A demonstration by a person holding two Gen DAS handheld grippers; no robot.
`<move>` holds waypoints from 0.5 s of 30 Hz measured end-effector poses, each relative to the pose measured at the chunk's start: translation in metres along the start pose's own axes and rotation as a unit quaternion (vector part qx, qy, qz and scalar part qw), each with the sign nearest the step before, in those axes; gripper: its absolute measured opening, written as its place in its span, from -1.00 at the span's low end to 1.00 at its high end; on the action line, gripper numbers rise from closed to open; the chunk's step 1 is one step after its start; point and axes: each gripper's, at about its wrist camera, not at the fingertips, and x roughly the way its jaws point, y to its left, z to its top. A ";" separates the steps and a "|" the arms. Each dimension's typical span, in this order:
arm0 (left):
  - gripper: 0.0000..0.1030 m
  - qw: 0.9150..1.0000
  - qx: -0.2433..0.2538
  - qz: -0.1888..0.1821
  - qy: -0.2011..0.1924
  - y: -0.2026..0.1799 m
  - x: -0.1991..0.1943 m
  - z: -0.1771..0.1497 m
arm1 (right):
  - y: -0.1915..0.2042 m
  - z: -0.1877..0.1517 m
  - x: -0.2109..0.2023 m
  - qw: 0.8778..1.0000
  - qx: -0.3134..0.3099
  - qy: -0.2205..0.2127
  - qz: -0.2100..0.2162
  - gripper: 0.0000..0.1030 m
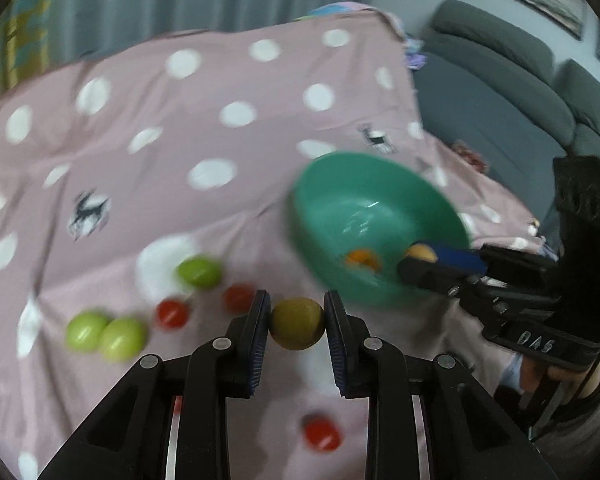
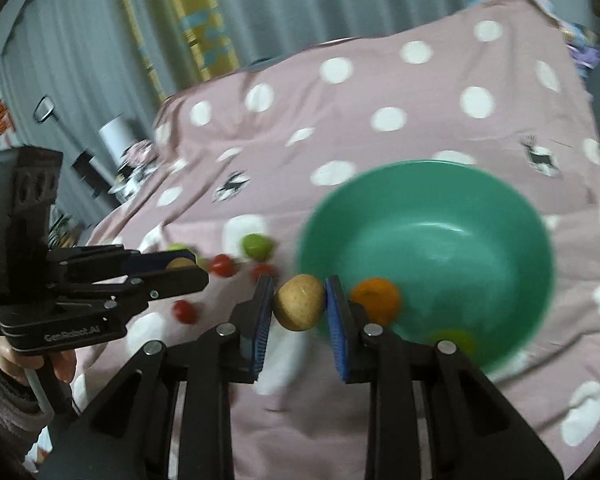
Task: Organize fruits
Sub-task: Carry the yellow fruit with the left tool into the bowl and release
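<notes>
Nearest us in the left wrist view, our left gripper point(image 1: 297, 322) has its jaws clamped on a brownish-green round fruit point(image 1: 297, 323), held off the cloth; beneath it on the pink dotted cloth point(image 1: 204, 120) lies one red fruit point(image 1: 321, 434), blurred; a little farther, to the left of the jaws, lie two green fruits point(image 1: 104, 336) touching each other, then two more red fruits point(image 1: 173, 313), then a third green fruit point(image 1: 200, 272) beyond them; nothing stands between the jaws and the green bowl point(image 1: 340, 200), which sits to the upper right, near the cloth's right edge, with an orange fruit point(image 1: 362, 259) inside it.

In the right wrist view, our right gripper point(image 2: 299, 308) has its jaws clamped on a tan, speckled round fruit point(image 2: 299, 307), raised just left of the bowl's point(image 2: 500, 208) near rim; the orange fruit point(image 2: 376, 300) lies inside the bowl just beyond the right jaw, and a yellow-green shape point(image 2: 456, 340) lies near it in the bowl, too blurred to name; to the left, the other gripper point(image 2: 180, 268) is seen from the side with its own fruit between the jaws, a hand point(image 2: 56, 364) on its grip.

Farther off we see a grey sofa point(image 1: 500, 92) past the cloth's right edge; grey curtains point(image 2: 280, 0) with a yellow patterned strip hang at the back.
</notes>
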 end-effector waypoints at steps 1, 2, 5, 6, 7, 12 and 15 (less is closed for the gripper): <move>-0.46 1.000 0.007 -0.008 -0.002 -0.007 0.005 0.006 | -0.007 0.000 -0.002 1.000 0.008 -0.003 -0.005 -0.47; -0.46 1.000 0.017 -0.013 -0.004 -0.016 0.013 0.013 | -0.014 -0.001 -0.004 1.000 0.016 -0.006 -0.011 -0.47; -0.46 0.999 0.038 -0.016 -0.003 -0.033 0.032 0.022 | -0.026 -0.002 -0.009 0.999 0.023 -0.011 -0.027 -0.47; -0.46 0.999 0.044 -0.017 0.001 -0.038 0.041 0.026 | -0.029 -0.003 -0.009 0.999 0.023 -0.011 -0.032 -0.47; -0.46 0.999 0.046 -0.018 0.002 -0.041 0.043 0.026 | -0.032 -0.003 -0.009 0.999 0.024 -0.011 -0.037 -0.47; -0.46 0.998 0.061 -0.017 0.012 -0.055 0.061 0.028 | -0.044 -0.005 -0.005 0.998 0.034 -0.009 -0.053 -0.43; -0.46 0.998 0.055 -0.012 0.021 -0.052 0.067 0.026 | -0.051 -0.008 -0.005 0.997 0.044 -0.006 -0.057 -0.41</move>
